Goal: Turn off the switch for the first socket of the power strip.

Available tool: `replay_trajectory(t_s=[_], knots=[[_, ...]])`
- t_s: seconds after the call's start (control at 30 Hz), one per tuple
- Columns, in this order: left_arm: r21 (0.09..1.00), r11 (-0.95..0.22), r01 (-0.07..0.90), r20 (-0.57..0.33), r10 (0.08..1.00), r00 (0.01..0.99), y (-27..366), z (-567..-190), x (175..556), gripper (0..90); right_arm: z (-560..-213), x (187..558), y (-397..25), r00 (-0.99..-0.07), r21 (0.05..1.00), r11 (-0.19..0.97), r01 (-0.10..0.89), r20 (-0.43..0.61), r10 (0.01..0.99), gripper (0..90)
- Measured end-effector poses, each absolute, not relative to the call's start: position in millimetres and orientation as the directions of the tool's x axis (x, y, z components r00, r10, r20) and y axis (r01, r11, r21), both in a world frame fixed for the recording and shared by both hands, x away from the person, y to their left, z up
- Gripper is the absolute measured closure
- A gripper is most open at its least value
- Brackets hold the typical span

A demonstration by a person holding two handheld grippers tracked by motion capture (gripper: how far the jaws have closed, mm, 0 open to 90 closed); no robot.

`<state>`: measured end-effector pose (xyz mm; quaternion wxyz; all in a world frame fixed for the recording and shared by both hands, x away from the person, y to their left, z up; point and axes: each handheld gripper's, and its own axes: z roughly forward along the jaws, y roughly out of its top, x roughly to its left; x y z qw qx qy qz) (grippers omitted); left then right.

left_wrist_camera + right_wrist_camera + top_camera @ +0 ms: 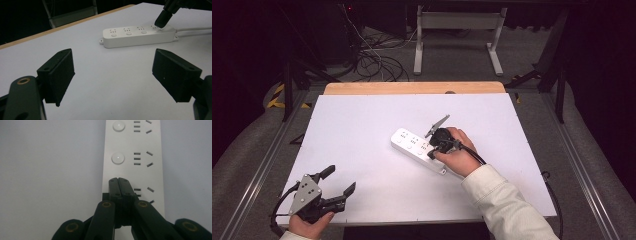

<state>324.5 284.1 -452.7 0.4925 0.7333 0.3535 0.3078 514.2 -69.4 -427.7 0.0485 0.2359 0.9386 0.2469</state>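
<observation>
At the near left corner of the white table (362, 120), the left gripper (335, 186) rests in the person's left hand (309, 223), jaws spread wide with nothing between them. Well ahead and to its right lies the white power strip (417, 150). The right gripper (118, 185), jaws pressed together and empty, has its tips down on the strip's top, beside an outlet and just short of a round button (117, 158).

Right claw (432, 150) on power strip (412, 144); left claw (338, 184) near-left.
</observation>
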Motion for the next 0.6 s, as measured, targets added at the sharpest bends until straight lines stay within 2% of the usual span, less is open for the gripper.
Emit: replay_trajectory(t_s=[0.6], knots=[[0.938,-0.264,0.223,0.099,0.823,0.559,283.7,-453.0,324.6,18.5,-435.2,511.8,-67.9,-0.881,0.495,0.764,0.414,0.008,0.472,90.0]])
